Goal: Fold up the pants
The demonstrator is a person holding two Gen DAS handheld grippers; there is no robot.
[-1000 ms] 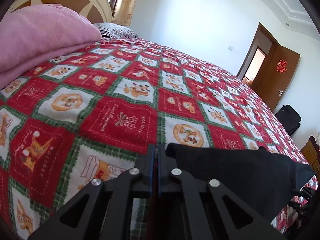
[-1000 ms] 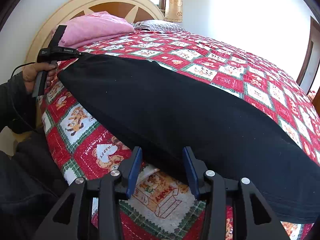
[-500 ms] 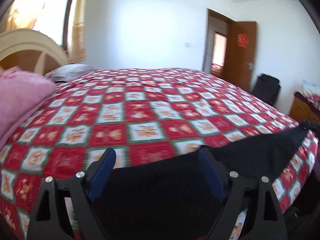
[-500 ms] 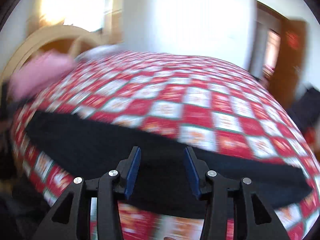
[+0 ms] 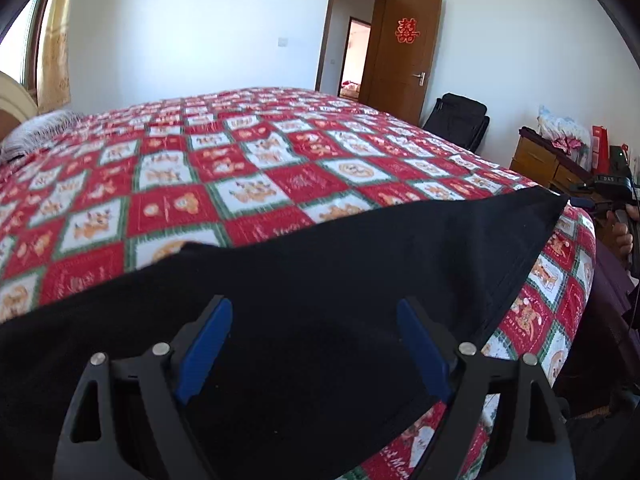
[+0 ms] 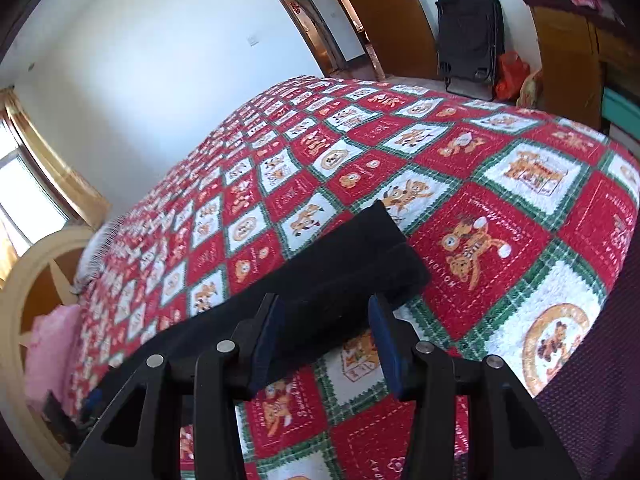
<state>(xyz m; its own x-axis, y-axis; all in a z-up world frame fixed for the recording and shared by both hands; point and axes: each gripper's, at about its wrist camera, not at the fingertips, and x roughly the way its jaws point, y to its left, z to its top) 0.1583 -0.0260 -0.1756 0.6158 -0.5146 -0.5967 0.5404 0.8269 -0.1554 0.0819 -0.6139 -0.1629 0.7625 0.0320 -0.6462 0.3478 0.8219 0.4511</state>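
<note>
red patchwork quilt, brown door, black suitcase, pink blanket.

Both wrist views close, angled down; share bedspread, pants.

I see pants flat along the bed's near edge; pillow at the headboard; suitcase beyond the bed's foot.
</note>
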